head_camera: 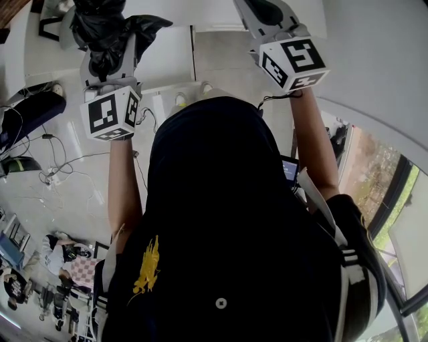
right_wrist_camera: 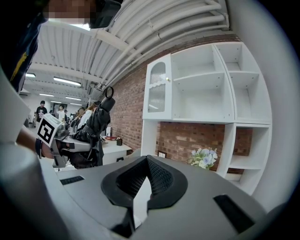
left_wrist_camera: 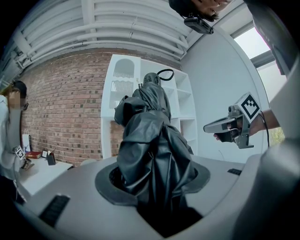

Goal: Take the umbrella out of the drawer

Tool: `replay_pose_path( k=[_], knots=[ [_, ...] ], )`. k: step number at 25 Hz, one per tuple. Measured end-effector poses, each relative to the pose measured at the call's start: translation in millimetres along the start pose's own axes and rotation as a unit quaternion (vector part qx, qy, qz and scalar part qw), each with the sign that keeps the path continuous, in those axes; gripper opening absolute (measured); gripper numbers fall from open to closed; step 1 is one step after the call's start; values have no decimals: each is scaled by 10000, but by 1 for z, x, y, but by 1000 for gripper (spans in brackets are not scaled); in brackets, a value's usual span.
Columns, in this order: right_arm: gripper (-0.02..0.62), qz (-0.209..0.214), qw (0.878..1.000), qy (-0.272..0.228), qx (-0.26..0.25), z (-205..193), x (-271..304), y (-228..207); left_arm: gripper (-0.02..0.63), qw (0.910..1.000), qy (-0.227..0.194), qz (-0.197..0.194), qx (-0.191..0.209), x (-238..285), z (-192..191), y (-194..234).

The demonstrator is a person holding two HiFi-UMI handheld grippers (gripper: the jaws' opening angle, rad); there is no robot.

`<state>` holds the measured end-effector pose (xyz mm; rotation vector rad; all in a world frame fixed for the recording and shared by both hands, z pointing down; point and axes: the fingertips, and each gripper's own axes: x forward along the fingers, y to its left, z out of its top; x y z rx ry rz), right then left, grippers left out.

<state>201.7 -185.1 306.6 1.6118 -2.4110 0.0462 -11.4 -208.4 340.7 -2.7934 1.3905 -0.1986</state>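
Note:
A folded black umbrella with a loop strap at its far end stands out from between the jaws of my left gripper, which is shut on its crumpled fabric. In the head view the umbrella rises past the left gripper, held up in the air at the left. My right gripper is raised at the right, apart from the umbrella; its jaws are shut with nothing between them. From the right gripper view the umbrella shows at the left. No drawer can be made out.
A white shelf unit stands against a brick wall, with a small bunch of flowers in a lower niche. A white desk sits to its left. Cables lie on the floor below. People stand far off.

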Motion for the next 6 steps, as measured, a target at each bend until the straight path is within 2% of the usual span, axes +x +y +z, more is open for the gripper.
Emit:
replay_pose_path(
  k=[6],
  knots=[
    [25,29,10000,25,-34,2,5,7,230,10000,20,1,-28,-4,-3,6]
  ],
)
